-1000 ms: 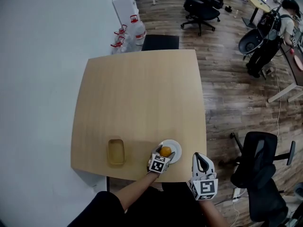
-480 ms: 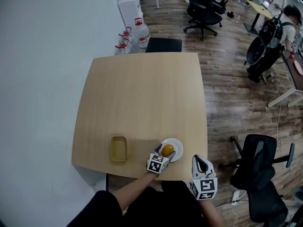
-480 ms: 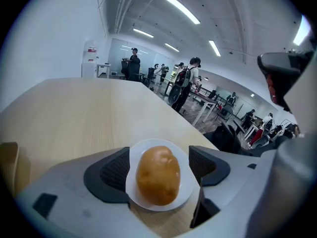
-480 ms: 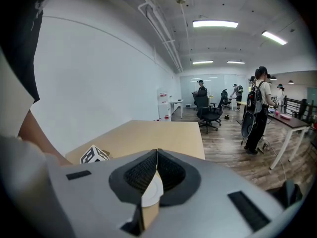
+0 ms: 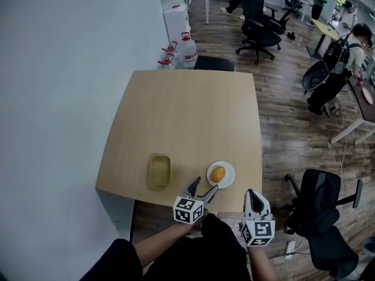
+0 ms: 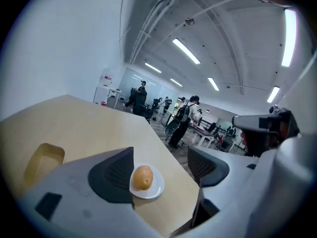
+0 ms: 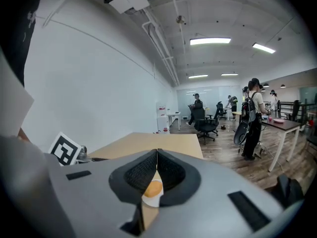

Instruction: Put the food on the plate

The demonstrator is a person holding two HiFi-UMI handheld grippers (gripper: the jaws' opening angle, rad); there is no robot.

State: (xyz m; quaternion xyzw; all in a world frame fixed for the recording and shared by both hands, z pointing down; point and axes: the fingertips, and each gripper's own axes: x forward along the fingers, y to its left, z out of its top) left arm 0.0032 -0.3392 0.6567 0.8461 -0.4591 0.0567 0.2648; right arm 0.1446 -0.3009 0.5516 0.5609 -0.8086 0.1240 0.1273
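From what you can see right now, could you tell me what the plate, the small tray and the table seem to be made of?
Plate: glossy white, thin rim; ceramic or melamine, can't tell. Tray: yellowish, rounded corners, seemingly translucent; likely plastic. Table: pale matte surface with faint straight grain; probably wood-look laminate rather than solid wood.

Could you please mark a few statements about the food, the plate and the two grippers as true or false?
1. The orange food lies on the white plate. True.
2. The left gripper is shut on the food. False: its jaws stand apart and empty, short of the plate.
3. The right gripper has its jaws together. True.
4. The yellow container sits to the right of the plate. False: in the head view it sits to the plate's left.
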